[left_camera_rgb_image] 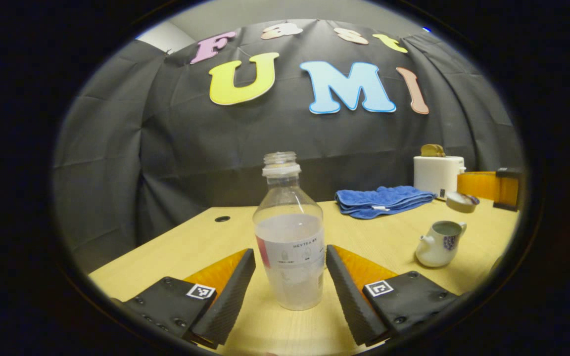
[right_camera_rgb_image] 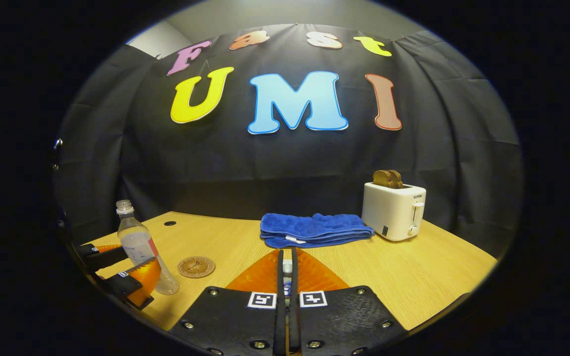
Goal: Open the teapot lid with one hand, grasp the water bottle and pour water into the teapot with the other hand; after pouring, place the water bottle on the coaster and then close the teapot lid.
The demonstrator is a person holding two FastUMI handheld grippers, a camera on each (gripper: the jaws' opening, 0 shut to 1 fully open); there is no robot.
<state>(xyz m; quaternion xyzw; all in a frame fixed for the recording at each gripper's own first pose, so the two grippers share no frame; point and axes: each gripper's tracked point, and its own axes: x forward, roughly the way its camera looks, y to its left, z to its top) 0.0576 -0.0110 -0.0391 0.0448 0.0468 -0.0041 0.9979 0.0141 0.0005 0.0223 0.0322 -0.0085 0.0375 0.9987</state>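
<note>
A clear, capless water bottle (left_camera_rgb_image: 289, 237), about half full, stands upright on the wooden table (left_camera_rgb_image: 384, 237). My left gripper (left_camera_rgb_image: 290, 253) is open, with one finger close on each side of the bottle's lower body. The white teapot (left_camera_rgb_image: 438, 244) sits lidless to the right. Above and behind it hangs the teapot lid (left_camera_rgb_image: 462, 202), held by my right gripper (left_camera_rgb_image: 493, 185). In the right gripper view that gripper (right_camera_rgb_image: 287, 253) is shut on a small white piece of the lid (right_camera_rgb_image: 287, 267). The bottle (right_camera_rgb_image: 139, 244), the left gripper (right_camera_rgb_image: 131, 272) and a round brown coaster (right_camera_rgb_image: 196, 267) lie to the left.
A folded blue towel (right_camera_rgb_image: 314, 230) lies at the back of the table. To its right stands a white toaster (right_camera_rgb_image: 394, 210) with bread in it. A small round hole (right_camera_rgb_image: 169, 223) marks the tabletop's back left. The black cloth wall closes the back.
</note>
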